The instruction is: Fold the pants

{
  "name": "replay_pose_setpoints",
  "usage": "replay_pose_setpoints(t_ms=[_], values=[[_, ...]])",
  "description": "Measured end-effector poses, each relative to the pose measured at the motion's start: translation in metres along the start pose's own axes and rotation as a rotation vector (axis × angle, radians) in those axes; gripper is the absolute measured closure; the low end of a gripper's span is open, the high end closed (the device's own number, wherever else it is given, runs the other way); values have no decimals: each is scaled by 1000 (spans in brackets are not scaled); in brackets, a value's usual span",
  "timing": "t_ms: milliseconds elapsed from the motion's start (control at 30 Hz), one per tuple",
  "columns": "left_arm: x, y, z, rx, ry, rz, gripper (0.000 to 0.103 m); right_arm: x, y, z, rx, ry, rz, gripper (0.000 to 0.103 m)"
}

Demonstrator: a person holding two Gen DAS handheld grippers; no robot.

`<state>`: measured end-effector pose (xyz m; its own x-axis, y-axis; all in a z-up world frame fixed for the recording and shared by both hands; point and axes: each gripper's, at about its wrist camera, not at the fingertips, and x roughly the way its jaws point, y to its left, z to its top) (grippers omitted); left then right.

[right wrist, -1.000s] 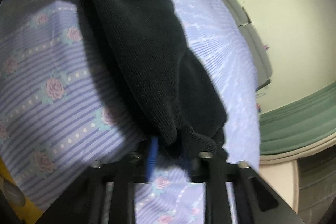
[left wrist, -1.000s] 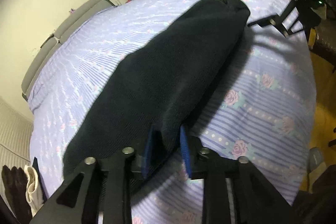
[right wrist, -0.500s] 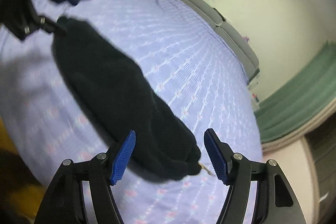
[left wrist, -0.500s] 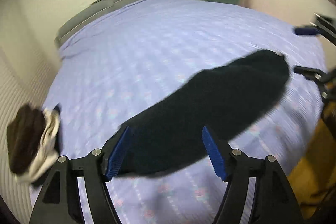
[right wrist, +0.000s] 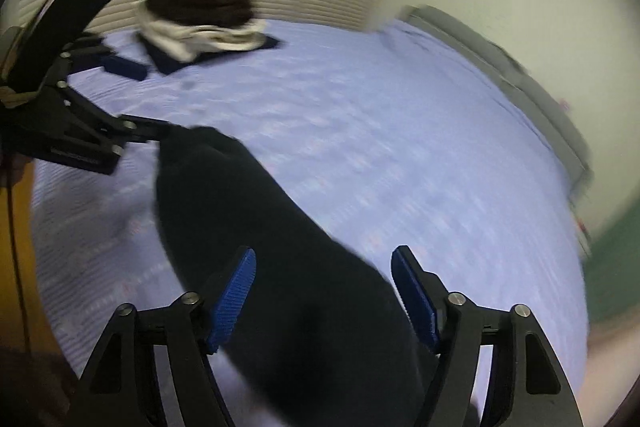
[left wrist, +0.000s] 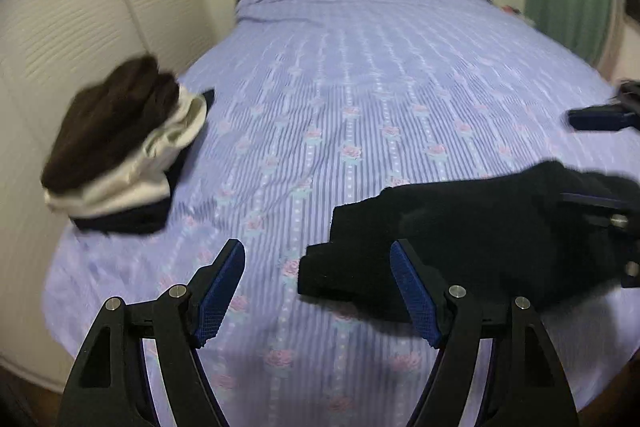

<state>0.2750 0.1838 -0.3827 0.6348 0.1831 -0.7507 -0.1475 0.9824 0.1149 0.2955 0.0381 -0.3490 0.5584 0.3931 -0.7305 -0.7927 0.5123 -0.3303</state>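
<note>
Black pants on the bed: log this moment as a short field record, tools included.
item: black pants, folded into a long bundle, lying on the bed
surface: lilac floral bedsheet
left tool: open, holding nothing, at the bundle's left end
right tool: open, holding nothing, over the bundle's other end
other laundry: pile of folded clothes near the bed's left edge, brown on top, then white, then dark
image quality: motion blur in both views
</note>
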Motion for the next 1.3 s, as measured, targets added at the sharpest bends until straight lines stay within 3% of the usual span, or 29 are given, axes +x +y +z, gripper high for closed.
replay_pose_setpoints(t_ms=[100, 267, 400, 467, 600, 733, 800, 833, 867, 900, 1100, 1167, 1300], values=[[17, 6, -5, -104, 48, -45, 30, 30, -12, 29, -35, 27, 182, 48], [33, 18, -12, -285, 108, -67, 39, 81, -29, 80, -97, 82, 466, 49], [35, 20, -18, -344, 105, -52, 40, 126, -24, 107, -158, 155, 629, 52], [37, 21, -22, -388, 109, -64, 43, 143, -17, 115, -195, 204, 700, 58], [40, 29, -27, -475, 92, -103, 47, 170, 5, 120, -262, 319, 832, 59], [46, 32, -31, -535, 82, -188, 70, 199, 23, 112, -259, 452, 902, 60], [48, 31, -33, -540, 73, -207, 73, 208, 28, 110, -222, 485, 943, 73], [48, 31, -33, -541, 66, -213, 79, 210, 29, 110, -208, 488, 950, 78], [47, 31, -33, -538, 62, -211, 87, 211, 30, 110, -203, 484, 954, 88], [43, 30, -32, -531, 53, -195, 90, 209, 30, 110, -193, 470, 962, 90], [16, 37, -26, -562, -6, -120, 93, 188, 30, 126, -163, 364, 1005, 93], [21, 37, -27, -548, 19, -109, 93, 184, 36, 132, -180, 340, 999, 93], [38, 36, -39, -528, 66, -75, 93, 203, 52, 123, -219, 389, 984, 93]])
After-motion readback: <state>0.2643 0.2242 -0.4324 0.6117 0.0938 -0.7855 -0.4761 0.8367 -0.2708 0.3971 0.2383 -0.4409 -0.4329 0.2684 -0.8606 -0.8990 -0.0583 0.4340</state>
